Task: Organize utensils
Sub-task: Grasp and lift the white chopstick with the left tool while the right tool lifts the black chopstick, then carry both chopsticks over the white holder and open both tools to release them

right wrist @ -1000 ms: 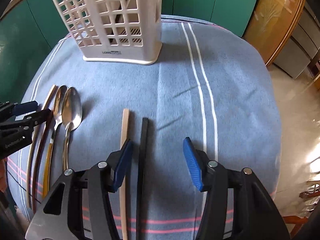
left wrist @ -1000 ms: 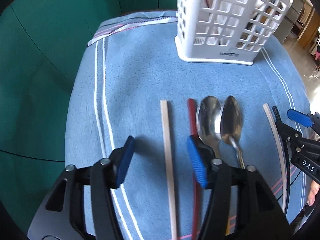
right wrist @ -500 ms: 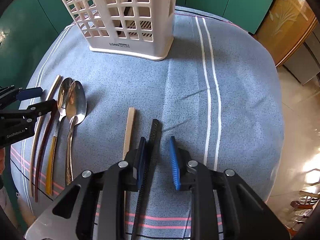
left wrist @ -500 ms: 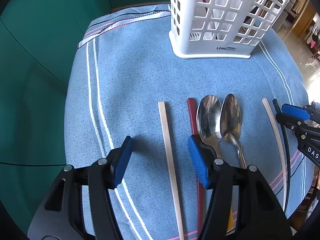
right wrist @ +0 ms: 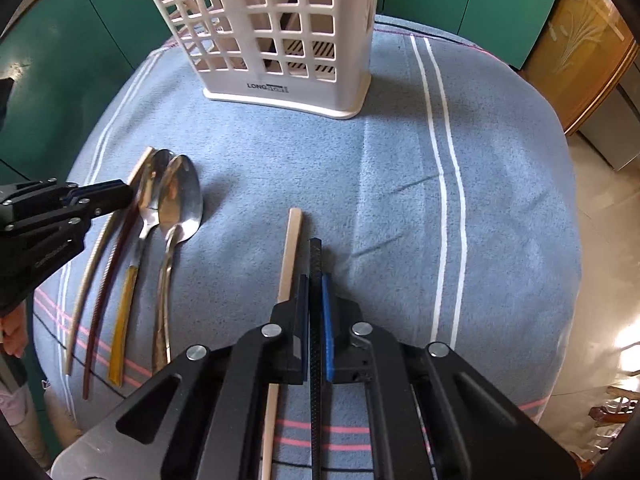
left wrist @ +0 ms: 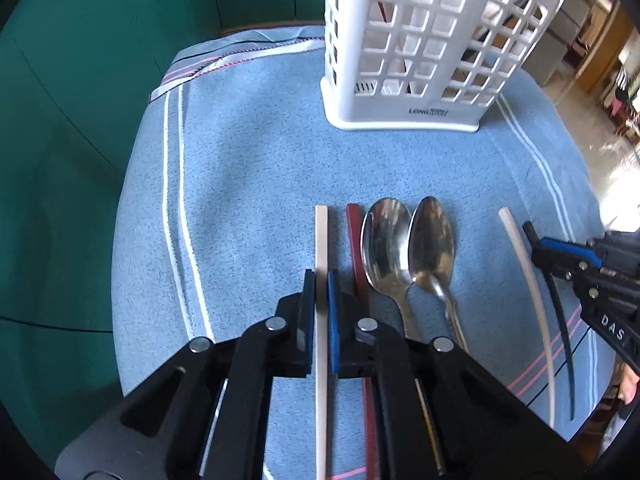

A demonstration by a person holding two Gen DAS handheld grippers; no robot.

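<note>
My left gripper [left wrist: 321, 280] is shut on a cream chopstick [left wrist: 321, 232] lying on the blue cloth [left wrist: 248, 168]. Right of it lie a dark red chopstick [left wrist: 354, 224] and two steel spoons [left wrist: 408, 240]. My right gripper [right wrist: 315, 284] is shut on a black chopstick [right wrist: 315, 254]; a tan chopstick [right wrist: 291, 240] lies just left of it. The white lattice utensil holder [left wrist: 420, 40] stands at the back, also in the right wrist view [right wrist: 280, 32]. The right gripper shows in the left wrist view [left wrist: 580, 264], the left gripper in the right wrist view [right wrist: 80, 200].
Green cabinet doors [left wrist: 80, 80] surround the table at the left and back. The cloth's front edge with pink stripes [right wrist: 320, 432] lies close to both grippers. A tiled floor [right wrist: 600, 280] drops away at the right.
My left gripper has closed from open onto the cream chopstick. My right gripper has closed fully on the black chopstick. Both have moved a little forward.
</note>
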